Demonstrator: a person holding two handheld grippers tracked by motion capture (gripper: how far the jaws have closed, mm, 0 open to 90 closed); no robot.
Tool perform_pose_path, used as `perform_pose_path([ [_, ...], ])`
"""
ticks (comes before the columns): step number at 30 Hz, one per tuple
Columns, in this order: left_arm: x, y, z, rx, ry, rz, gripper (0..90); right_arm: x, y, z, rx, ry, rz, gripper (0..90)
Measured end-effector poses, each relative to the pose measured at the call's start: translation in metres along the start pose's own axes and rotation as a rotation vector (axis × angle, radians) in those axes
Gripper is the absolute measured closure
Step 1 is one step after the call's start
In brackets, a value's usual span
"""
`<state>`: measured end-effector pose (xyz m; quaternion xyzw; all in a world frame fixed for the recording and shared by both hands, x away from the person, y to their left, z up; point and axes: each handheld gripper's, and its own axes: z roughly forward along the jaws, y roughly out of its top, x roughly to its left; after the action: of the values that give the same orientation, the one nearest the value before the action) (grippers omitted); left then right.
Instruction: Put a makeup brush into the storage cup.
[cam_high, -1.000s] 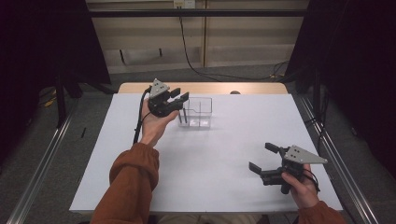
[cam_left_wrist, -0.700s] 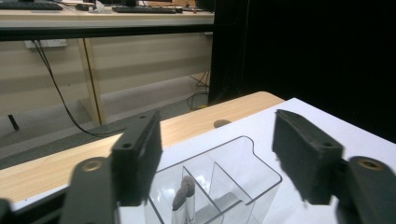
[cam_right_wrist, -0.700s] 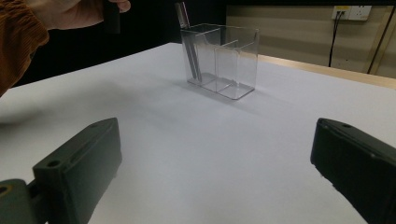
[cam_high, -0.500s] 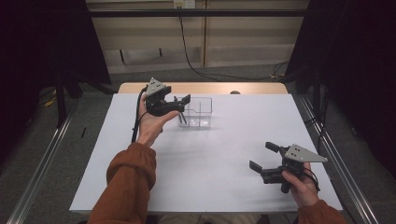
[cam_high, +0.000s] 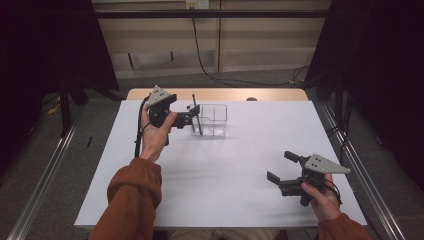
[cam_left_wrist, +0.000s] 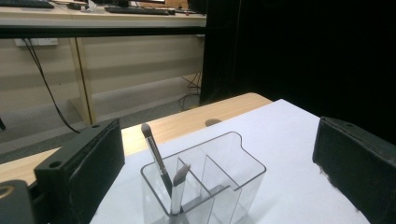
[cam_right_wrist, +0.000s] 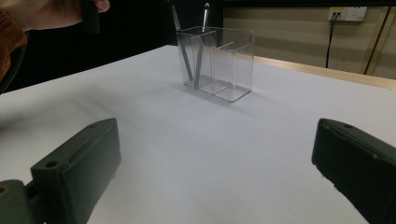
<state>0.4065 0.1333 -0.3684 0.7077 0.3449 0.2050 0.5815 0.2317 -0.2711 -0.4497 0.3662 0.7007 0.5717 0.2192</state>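
A clear plastic organizer (cam_high: 214, 121) with several compartments stands at the back middle of the white table (cam_high: 225, 175). Two slim makeup brushes (cam_left_wrist: 158, 156) (cam_left_wrist: 178, 185) lean in its left end compartment. My left gripper (cam_high: 190, 115) hovers just left of the organizer, level with its rim. Its jaws have just been opening and stand open, with nothing between the pads. In the left gripper view the organizer (cam_left_wrist: 219, 179) sits low, beyond the gripper (cam_left_wrist: 219, 140). My right gripper (cam_high: 280, 166) rests open near the front right with nothing in it, facing the organizer (cam_right_wrist: 219, 63).
A wooden table edge (cam_high: 215, 94) runs behind the white sheet. Metal rails (cam_high: 45, 170) flank the table on the floor. A cable (cam_high: 138, 131) trails from the left gripper. The person's left hand (cam_right_wrist: 51, 11) is at the top left of the right gripper view.
The left gripper has drawn back to the left, away from the organizer, and its jaws stand wider apart. The right gripper has kept still.
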Motion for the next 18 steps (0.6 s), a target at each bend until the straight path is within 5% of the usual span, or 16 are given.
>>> perform_pose_path([
  [18,0.004,-0.014,-0.034,-0.027,0.02,0.013,2.1,0.003,0.002,-0.003,-0.008,-0.012,-0.005,0.7],
])
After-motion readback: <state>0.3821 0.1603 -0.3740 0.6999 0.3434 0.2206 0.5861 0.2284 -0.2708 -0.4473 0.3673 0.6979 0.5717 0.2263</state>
